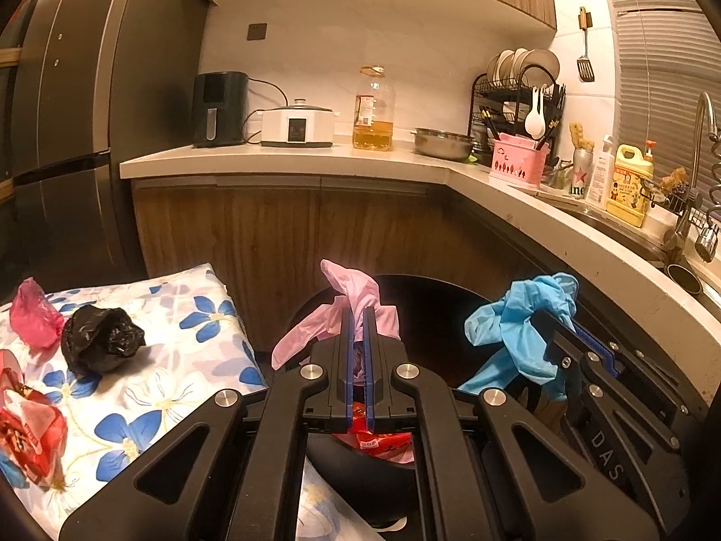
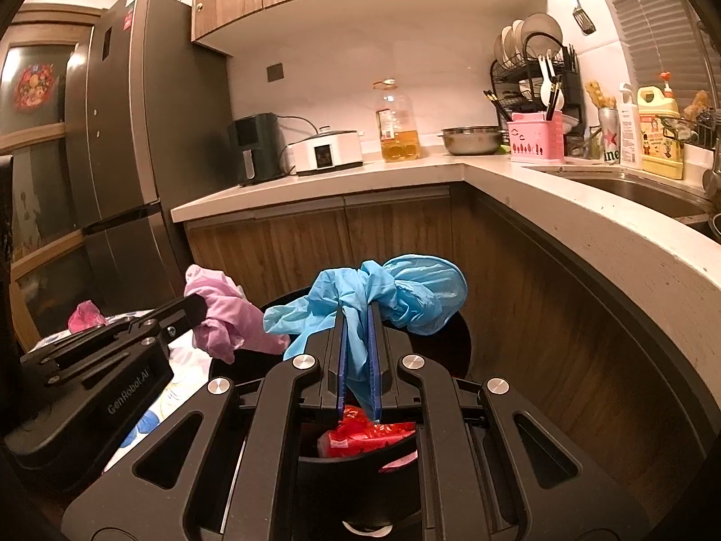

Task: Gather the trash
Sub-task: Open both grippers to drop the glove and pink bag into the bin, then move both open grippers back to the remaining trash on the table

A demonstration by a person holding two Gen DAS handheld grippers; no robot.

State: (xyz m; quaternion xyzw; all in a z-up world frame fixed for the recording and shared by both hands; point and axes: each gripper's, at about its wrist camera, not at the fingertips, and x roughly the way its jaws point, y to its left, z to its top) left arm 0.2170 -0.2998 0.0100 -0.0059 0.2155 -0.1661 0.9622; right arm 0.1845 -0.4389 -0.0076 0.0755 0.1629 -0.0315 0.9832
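Observation:
My left gripper is shut on a crumpled pink glove and holds it over the black trash bin. My right gripper is shut on a crumpled blue glove over the same bin; the blue glove also shows in the left wrist view, and the pink glove in the right wrist view. A red wrapper lies inside the bin. On the floral cloth lie a black crumpled bag, a pink bag and a red wrapper.
A kitchen counter wraps around behind and to the right, with an air fryer, cooker, oil bottle, steel bowl, dish rack and sink. A fridge stands at left. Wooden cabinet doors are behind the bin.

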